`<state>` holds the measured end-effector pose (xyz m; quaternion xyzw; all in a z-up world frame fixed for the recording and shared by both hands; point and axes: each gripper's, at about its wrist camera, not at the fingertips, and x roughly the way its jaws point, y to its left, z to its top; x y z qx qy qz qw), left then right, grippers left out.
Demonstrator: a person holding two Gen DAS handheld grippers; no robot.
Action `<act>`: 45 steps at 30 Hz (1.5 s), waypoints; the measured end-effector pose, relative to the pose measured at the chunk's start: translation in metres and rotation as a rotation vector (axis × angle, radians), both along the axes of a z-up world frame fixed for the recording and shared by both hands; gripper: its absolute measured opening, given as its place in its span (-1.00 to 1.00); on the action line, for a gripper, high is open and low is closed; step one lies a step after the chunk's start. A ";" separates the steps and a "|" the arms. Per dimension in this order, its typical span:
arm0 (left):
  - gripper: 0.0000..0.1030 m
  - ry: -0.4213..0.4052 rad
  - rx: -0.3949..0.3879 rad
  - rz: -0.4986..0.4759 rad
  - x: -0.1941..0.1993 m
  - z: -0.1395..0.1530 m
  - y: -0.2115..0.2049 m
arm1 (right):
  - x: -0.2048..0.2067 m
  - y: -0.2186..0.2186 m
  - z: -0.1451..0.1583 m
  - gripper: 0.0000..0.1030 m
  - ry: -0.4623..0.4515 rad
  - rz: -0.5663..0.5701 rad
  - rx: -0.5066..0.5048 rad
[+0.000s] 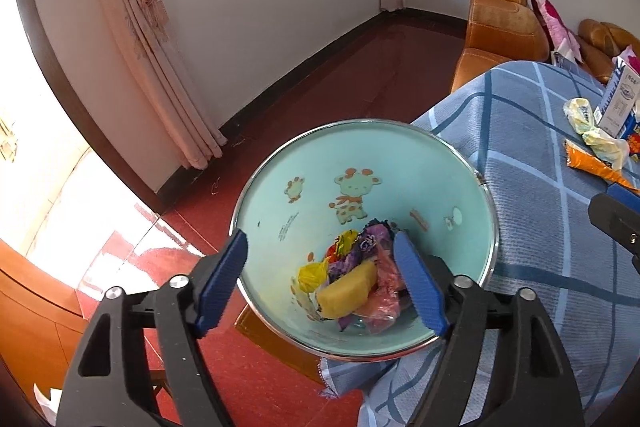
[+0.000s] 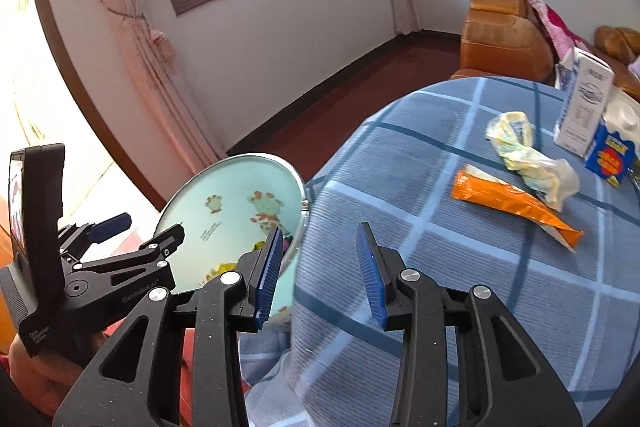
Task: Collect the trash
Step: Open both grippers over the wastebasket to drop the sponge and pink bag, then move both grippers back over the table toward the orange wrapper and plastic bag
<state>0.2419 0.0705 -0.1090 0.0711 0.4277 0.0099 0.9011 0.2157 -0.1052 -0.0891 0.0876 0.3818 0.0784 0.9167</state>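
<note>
A mint-green waste bin [image 1: 280, 195] with cartoon giraffes stands on the floor beside the table; it holds several crumpled wrappers [image 1: 352, 275]. My left gripper [image 1: 324, 251] is open and empty right above the bin's mouth. The bin also shows in the right wrist view [image 2: 224, 203], with the left gripper [image 2: 140, 231] over it. My right gripper [image 2: 320, 239] is open and empty over the table's near edge. On the blue checked tablecloth [image 2: 440, 267] lie an orange wrapper [image 2: 512, 203] and a crumpled yellow-white wrapper [image 2: 528, 151].
A white carton [image 2: 584, 103] and a blue box [image 2: 612, 151] stand at the table's far right. An orange sofa [image 2: 500, 27] is behind the table. Red floor, curtain [image 1: 152, 47] and window wall lie to the left.
</note>
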 end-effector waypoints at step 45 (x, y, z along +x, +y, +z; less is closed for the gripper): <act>0.59 0.042 -0.055 -0.256 -0.001 0.003 -0.130 | 0.051 -0.175 -0.017 -0.05 0.092 -0.124 -0.168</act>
